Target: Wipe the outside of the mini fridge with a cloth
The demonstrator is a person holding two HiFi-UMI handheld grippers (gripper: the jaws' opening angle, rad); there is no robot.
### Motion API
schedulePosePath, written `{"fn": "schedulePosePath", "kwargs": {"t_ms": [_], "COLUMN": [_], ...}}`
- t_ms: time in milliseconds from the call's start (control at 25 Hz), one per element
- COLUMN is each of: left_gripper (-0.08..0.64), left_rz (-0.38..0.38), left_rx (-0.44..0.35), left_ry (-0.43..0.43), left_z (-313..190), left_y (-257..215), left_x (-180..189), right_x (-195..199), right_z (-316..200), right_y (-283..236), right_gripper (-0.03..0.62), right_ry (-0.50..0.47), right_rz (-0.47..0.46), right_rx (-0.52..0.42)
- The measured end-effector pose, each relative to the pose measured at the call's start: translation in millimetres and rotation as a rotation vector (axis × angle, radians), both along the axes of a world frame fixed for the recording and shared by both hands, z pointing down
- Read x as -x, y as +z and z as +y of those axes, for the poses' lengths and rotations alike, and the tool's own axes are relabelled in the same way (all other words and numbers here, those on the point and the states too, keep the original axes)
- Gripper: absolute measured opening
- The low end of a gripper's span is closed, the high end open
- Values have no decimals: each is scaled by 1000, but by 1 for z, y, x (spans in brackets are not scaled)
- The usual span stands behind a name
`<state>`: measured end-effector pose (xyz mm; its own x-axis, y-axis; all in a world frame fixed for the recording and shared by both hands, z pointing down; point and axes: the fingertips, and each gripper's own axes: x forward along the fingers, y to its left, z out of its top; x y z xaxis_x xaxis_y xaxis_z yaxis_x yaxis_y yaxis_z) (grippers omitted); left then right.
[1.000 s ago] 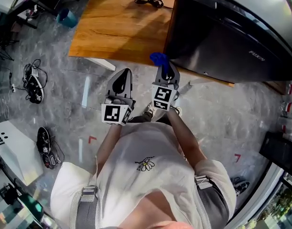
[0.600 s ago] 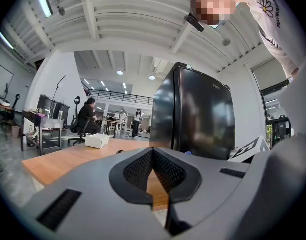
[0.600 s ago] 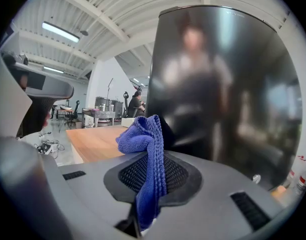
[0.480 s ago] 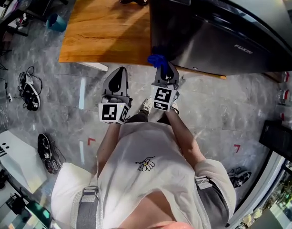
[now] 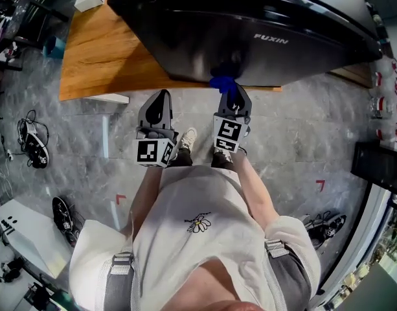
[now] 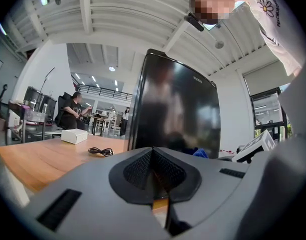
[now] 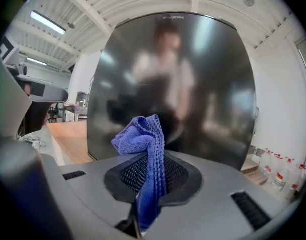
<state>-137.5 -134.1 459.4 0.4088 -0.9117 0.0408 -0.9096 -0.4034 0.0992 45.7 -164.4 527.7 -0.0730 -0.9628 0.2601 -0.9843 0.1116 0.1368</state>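
Standing square to the mini fridge [image 5: 204,37], which sits on a wooden table [image 5: 94,63], the person points the right gripper [image 5: 228,93] at the low part of its dark door. That gripper's jaws are clamped on a blue cloth [image 7: 143,134]. They pinch its lower end so a bunched fold stands up past the tips, I'd say so that soft fabric rather than hard plastic meets the glossy front. The cloth sits very near the door's bottom edge, though I cannot tell whether it touches. The left gripper [image 5: 160,106] hangs a little back and to the side, its jaws together on nothing, seemingly just kept clear of the working hand. Wiping looks about to start, and the door calls for a flat, pressed sweep.
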Motion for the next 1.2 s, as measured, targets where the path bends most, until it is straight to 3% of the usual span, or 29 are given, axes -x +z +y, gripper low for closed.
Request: {"fn": "schedulePosePath", "kwargs": {"t_ms": [280,720,1040,1200], "left_gripper": [5,5,5,5], "left_rz": [-10,-43,-39,-35], "left_rx": [-6,-3,-11,-2], "left_ry": [48,37,-21,-35], "left_z": [6,20,33,40], "left_y": [-1,2,3,4], "left_x": [-53,-97,-117,-117], "right_x": [-86,-185,-227,-226], "right_z": [5,8,6,-1], "right_y": [-4,9,12,11], "right_gripper": [61,61,61,61], "right_ry": [94,215,218,193], "right_rz": [38,48,48,66], "right_rx": [-20,-12,-11,-20]}}
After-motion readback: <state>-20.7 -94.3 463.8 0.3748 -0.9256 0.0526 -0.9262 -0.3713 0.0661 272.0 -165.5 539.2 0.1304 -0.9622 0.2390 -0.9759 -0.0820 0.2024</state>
